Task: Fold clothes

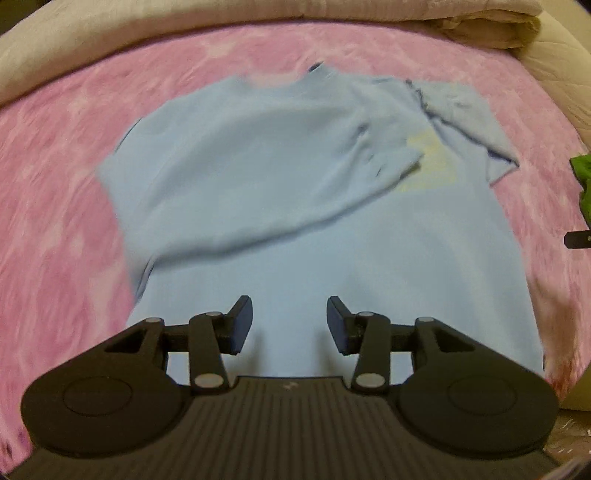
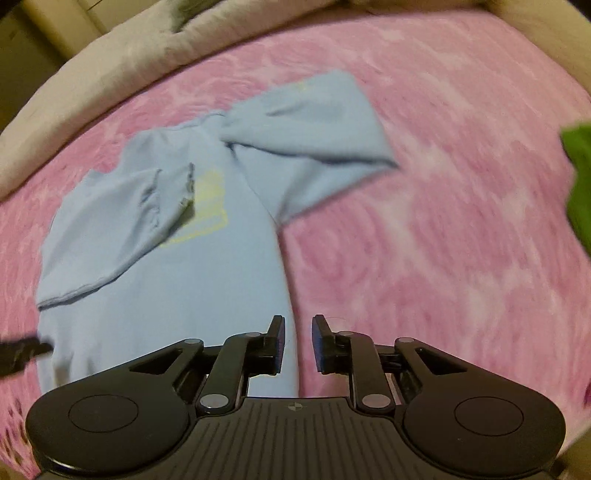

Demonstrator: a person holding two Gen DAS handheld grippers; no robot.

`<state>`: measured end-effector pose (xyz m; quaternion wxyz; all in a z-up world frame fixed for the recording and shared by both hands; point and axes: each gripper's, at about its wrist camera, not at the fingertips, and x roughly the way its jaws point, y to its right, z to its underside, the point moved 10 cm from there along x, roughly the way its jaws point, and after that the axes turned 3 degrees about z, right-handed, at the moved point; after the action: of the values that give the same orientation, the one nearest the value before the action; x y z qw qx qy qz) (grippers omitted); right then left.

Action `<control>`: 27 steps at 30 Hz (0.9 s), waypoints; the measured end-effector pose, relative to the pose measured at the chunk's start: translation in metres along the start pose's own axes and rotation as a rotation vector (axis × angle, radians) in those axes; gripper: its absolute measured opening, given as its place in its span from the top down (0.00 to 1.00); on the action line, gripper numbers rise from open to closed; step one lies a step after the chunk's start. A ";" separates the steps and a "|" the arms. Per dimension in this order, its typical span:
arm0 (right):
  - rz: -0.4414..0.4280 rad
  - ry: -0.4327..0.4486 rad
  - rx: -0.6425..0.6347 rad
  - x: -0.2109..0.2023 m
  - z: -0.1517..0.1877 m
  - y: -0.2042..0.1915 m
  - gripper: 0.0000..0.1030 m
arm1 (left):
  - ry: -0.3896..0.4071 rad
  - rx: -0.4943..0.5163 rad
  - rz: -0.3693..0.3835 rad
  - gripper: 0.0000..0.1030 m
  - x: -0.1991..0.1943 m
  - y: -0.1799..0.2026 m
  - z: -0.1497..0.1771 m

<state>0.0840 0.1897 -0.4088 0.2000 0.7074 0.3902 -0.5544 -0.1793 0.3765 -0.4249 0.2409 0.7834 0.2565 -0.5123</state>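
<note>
A light blue T-shirt with a pale yellow print lies on the pink bed cover. Its left side is folded over onto the body; its right sleeve lies spread out. My left gripper is open and empty above the shirt's lower middle. My right gripper is open and empty, just over the shirt's right side edge near the hem. The other gripper's tip shows at the left edge of the right wrist view.
The pink patterned cover spreads all around the shirt. A green garment lies at the right, also in the left wrist view. Beige bedding is piled along the far edge.
</note>
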 end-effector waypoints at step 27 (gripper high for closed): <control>0.047 -0.081 -0.062 0.041 -0.036 0.007 0.76 | 0.294 0.023 -0.118 0.97 0.009 -0.049 -0.095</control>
<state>0.1160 0.2247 -0.4374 0.2503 0.6867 0.3820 -0.5656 -0.1433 0.4754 -0.4051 0.1611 0.8361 0.3287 -0.4085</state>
